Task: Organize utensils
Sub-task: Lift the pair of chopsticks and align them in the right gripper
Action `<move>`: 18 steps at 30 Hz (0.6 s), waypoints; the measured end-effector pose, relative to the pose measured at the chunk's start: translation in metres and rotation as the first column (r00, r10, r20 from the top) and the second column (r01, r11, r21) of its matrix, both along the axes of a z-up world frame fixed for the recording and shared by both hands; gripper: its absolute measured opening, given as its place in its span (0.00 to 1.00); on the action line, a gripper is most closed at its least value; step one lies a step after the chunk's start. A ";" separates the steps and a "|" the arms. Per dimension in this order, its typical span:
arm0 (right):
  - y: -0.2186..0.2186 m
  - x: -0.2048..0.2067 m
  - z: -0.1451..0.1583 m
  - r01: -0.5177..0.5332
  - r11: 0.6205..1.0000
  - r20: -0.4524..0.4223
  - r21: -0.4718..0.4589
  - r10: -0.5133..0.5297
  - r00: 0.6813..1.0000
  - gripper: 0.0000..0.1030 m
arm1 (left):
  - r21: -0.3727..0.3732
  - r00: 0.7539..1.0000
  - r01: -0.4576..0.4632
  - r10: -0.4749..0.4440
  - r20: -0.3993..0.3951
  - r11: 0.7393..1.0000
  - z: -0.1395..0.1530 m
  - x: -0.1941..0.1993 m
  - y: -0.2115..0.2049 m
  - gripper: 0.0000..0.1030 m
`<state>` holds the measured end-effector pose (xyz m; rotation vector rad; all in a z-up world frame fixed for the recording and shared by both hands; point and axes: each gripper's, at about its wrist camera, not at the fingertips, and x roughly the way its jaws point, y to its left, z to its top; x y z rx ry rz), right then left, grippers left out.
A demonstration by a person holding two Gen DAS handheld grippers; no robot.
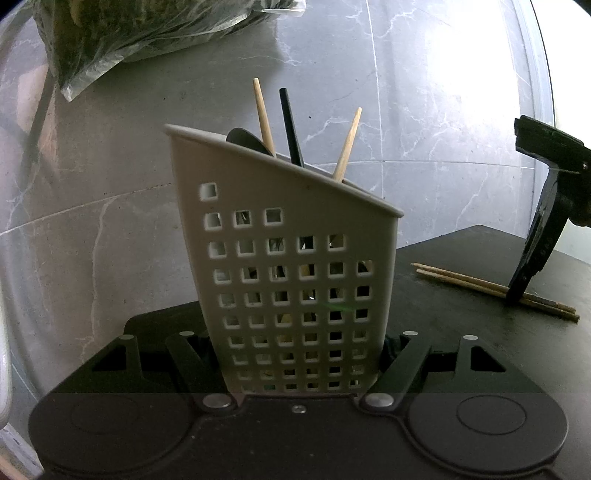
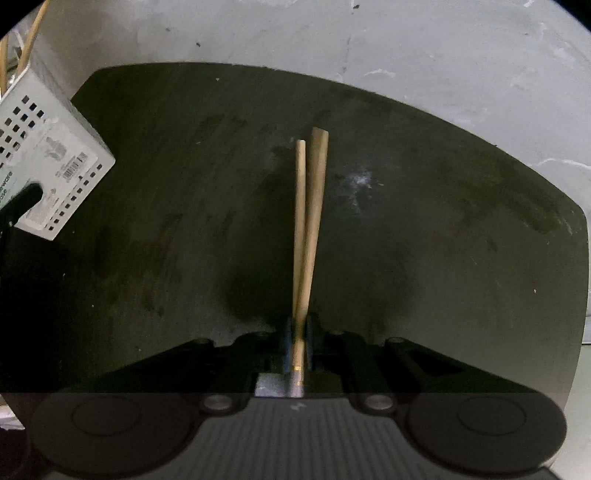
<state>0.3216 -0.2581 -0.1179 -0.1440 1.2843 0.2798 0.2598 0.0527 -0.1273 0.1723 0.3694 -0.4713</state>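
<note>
A white perforated utensil holder stands on the dark table, gripped between my left gripper's fingers. It holds two wooden chopsticks, a black stick and a dark spoon. In the right wrist view the holder shows at the far left. My right gripper is shut on a pair of wooden chopsticks that lie on the table and point away from it. In the left wrist view the right gripper stands on the chopsticks at the right.
The dark table ends in a curved far edge over a grey marble floor. A clear plastic bag with green contents lies on the floor at the upper left.
</note>
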 end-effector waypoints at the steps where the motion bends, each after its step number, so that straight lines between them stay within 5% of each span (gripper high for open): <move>1: 0.003 -0.001 0.000 -0.012 1.000 0.004 -0.014 0.012 1.000 0.06 | -0.001 1.000 -0.001 0.001 0.002 1.000 0.000 0.000 0.000 0.74; 18: 0.000 -0.027 0.002 0.056 0.996 0.088 0.068 -0.062 0.994 0.04 | 0.002 1.000 -0.002 0.002 0.006 1.000 0.000 -0.002 0.000 0.74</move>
